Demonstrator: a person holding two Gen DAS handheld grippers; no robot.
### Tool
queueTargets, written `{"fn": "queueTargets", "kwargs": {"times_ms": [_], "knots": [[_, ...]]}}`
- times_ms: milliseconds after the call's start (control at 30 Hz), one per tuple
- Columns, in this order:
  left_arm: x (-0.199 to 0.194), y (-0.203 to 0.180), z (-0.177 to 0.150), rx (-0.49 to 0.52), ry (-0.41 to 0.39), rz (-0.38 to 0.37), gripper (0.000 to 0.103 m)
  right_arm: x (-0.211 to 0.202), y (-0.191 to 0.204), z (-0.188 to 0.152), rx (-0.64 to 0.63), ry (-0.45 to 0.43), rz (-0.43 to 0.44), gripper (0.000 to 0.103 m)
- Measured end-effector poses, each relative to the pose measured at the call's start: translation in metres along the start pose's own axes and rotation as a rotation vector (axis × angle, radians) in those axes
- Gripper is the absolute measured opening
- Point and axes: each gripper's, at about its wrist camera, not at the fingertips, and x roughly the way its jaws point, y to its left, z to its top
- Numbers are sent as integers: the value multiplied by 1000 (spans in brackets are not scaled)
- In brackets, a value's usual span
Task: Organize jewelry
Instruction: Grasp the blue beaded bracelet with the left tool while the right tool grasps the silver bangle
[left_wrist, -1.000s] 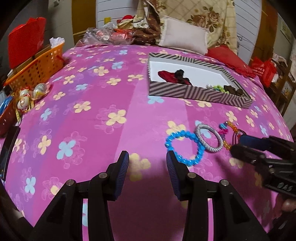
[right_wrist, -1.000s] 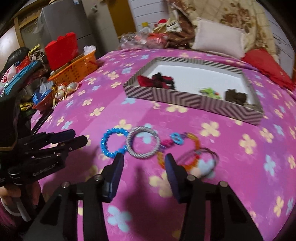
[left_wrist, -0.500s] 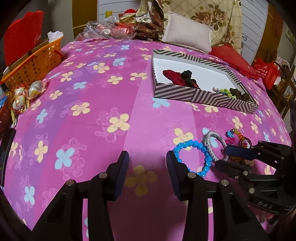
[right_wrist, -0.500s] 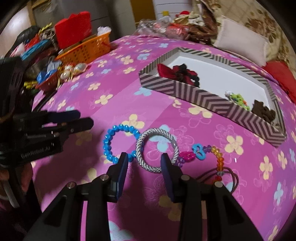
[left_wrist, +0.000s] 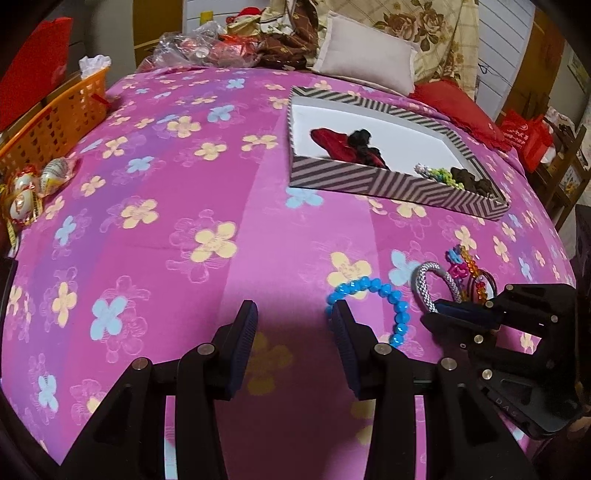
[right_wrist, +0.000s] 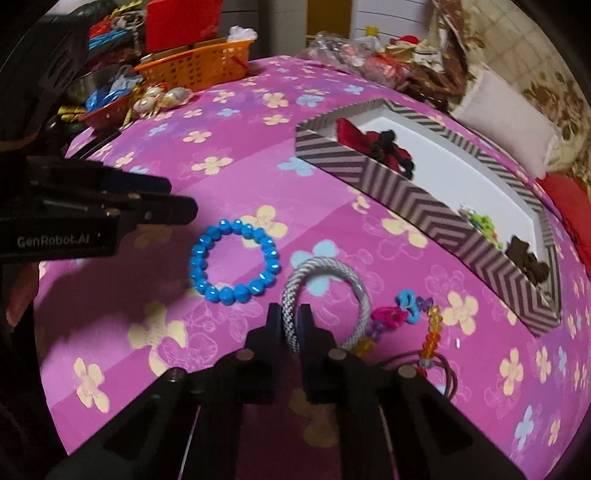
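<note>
Pink bedspread (right_wrist: 221, 155), right gripper (right_wrist: 290, 317) fingers newly clamped on silver bracelet (right_wrist: 325, 269)

I am looking across a bed covered by a pink bedspread (left_wrist: 184, 206) printed with yellow and blue flowers, filling the middle of the frame. At the top, a pale cushion (left_wrist: 365, 70) is leaning beside a cream quilt with brown roses (left_wrist: 424, 33), and a red pillow (left_wrist: 458, 107) is lying at the upper right. Behind them a white panelled wall (left_wrist: 498, 48) is showing. At the upper left an orange basket (left_wrist: 55, 118) is sitting at the bed's edge, a red bag (left_wrist: 33, 66) standing behind it. At the right edge a wooden shelf (left_wrist: 561, 162) is holding another red bag. The light is looking dim and warm.
</note>
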Motion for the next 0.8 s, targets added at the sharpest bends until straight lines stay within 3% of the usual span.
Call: {"fn": "queueTargets", "kwargs": {"times_ms": [267, 367, 433, 467, 500, 700, 800], "knots": [[21, -16, 2, 56, 65, -19, 33, -2, -7, -3, 64, -21, 2, 7], [23, -20, 3, 88, 49, -1, 32, -1, -9, -4, 81, -24, 13, 7], [24, -23, 3, 115, 41, 13, 20, -1, -10, -4, 87, -27, 21, 7], [24, -24, 3, 134, 37, 19, 6, -2, -11, -4, 89, -29, 24, 7], [24, -25, 3, 144, 36, 18, 1, -2, -11, -5, 93, -30, 26, 7], [18, -18, 0, 119, 28, -75, 1, -8, -13, -5, 121, -59, 39, 8], [6, -14, 4, 97, -5, -95, 1, -16, -15, -3, 165, -93, 88, 8]]}}
